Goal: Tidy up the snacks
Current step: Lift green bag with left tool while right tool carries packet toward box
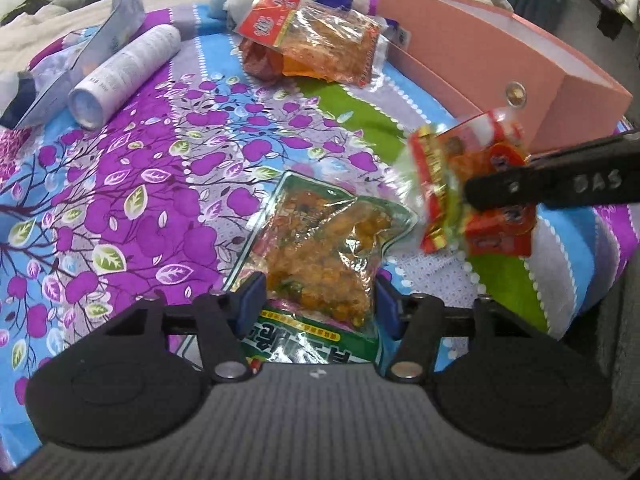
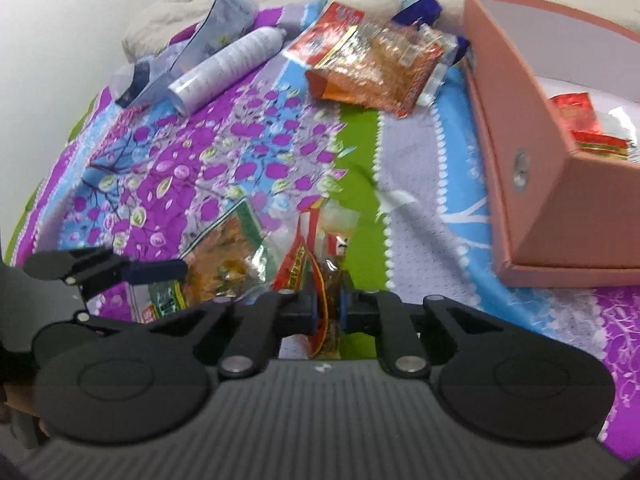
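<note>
Left wrist view: at upper left of the frame a white tube [image 1: 124, 74] lies on the flowered bed cover [image 1: 132, 184] beside a crumpled pale pouch [image 1: 120, 4]. At upper centre sits an orange snack bag [image 1: 320, 46] with a red label. In the lower centre the left tongs [image 1: 316, 304] straddle a green snack bag [image 1: 320, 264] lying on the bed; the pads stand at its two sides, and I cannot tell whether they press it. To the right, the right tongs [image 1: 480, 196] pinch a red snack packet [image 1: 472, 184], lifted clear of the cover. Behind it, at upper right, stands a pink box [image 1: 500, 64]. In the right wrist view the right tongs are pressed together on the red packet at lower centre, and the pink box at right already holds red packets [image 2: 580, 124].
</note>
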